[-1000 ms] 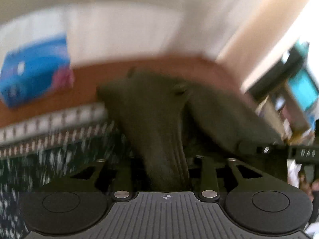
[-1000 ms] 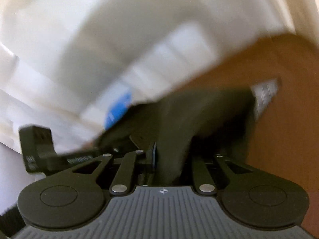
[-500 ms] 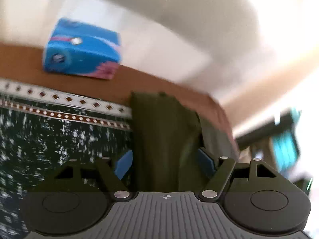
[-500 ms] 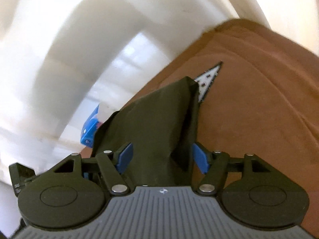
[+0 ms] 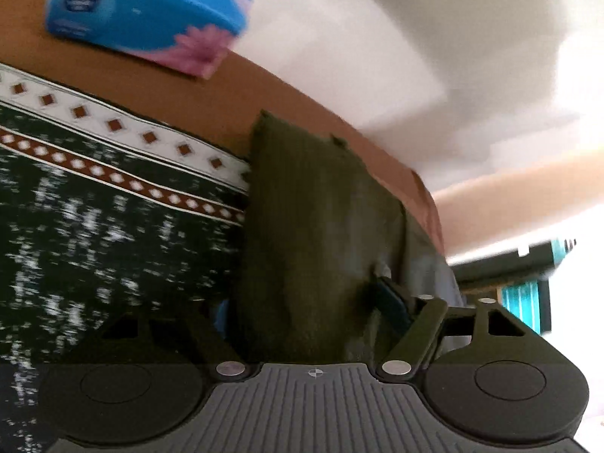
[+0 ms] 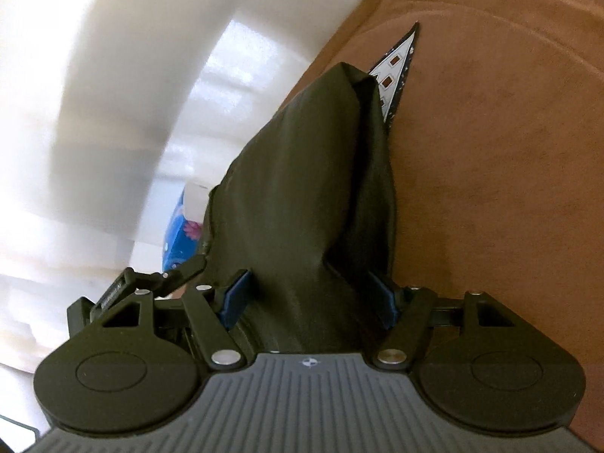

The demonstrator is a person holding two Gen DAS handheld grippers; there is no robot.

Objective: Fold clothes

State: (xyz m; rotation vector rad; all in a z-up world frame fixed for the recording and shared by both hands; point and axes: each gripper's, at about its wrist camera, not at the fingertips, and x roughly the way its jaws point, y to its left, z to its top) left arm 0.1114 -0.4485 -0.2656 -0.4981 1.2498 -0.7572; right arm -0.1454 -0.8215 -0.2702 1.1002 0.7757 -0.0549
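A brown sheet [image 6: 490, 151] is spreading under everything, whether over a bed or a desk cannot be told, running up to a pale wall in both views. On it, a dark patterned cloth [image 5: 94, 226] with white flecks and a border of brown diamonds on white is lying flat, filling the left side of the left wrist view; only one pointed corner of it [image 6: 396, 71] is showing in the right wrist view. The olive garment [image 5: 313, 234], the thing being folded, is lying over the right edge of that cloth and onto the sheet, stretching away from both tools; in the right wrist view it [image 6: 302, 196] is rising in a creased ridge with a second layer folded beside it. A blue tissue box [image 5: 147, 11] with pink flowers is sitting on the sheet beyond the cloth, well apart from the garment; its round logo is too blurred to read. The left tool [image 5: 305, 313] is standing apart, its blue pads on either side of the garment without clamping it. The right tool [image 6: 313, 298] is likewise spread wide, fabric passing loosely between its pads. Small white lettering on a black bracket [image 6: 113, 294] at the left is illegible.
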